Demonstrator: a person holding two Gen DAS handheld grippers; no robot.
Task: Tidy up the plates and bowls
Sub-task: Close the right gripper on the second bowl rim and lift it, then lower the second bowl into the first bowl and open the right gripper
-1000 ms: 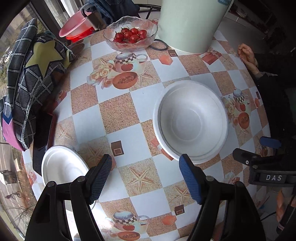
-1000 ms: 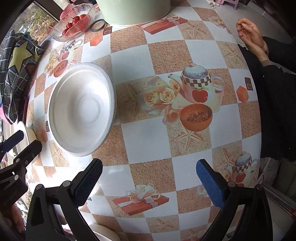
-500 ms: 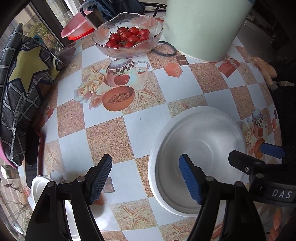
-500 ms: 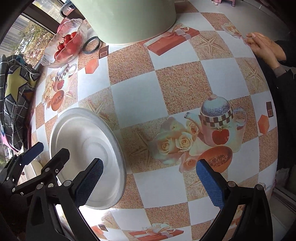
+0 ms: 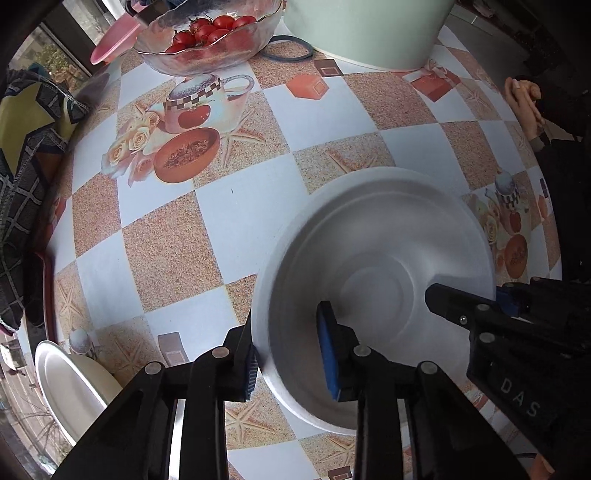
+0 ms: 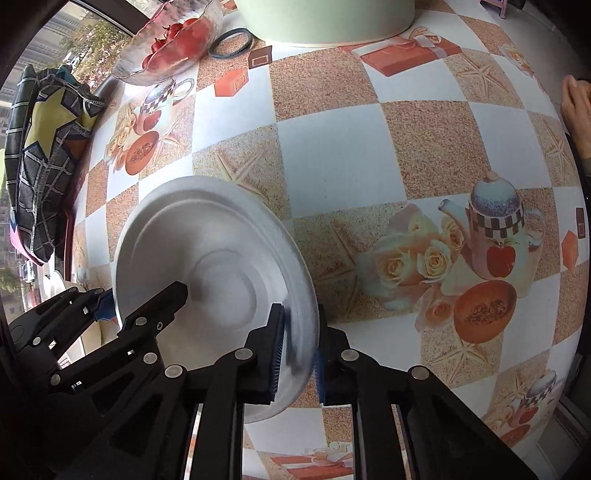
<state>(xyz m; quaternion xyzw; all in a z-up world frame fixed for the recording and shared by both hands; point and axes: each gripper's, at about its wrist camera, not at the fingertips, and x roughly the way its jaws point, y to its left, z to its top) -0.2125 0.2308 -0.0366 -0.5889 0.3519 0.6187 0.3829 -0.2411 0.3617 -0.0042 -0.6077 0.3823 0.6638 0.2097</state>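
My right gripper [image 6: 298, 354] pinches the near right rim of the white bowl [image 6: 207, 266], one pad inside, one outside. My left gripper [image 6: 107, 306] grips the bowl's left rim. The bowl sits on the checkered table [image 6: 332, 158]. Far off stand a glass bowl of tomatoes [image 6: 173, 40] and a green tub [image 6: 325, 18].

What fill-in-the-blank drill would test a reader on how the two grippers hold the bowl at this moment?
1. Both grippers clamp the rim of the same white ____ bowl.
2. The left gripper has one pad inside the bowl and one ____ it.
3. The glass bowl holds red ____.
4. The right gripper grips the rim on the side nearer the printed ____.

Missing words: foam; outside; tomatoes; teapot
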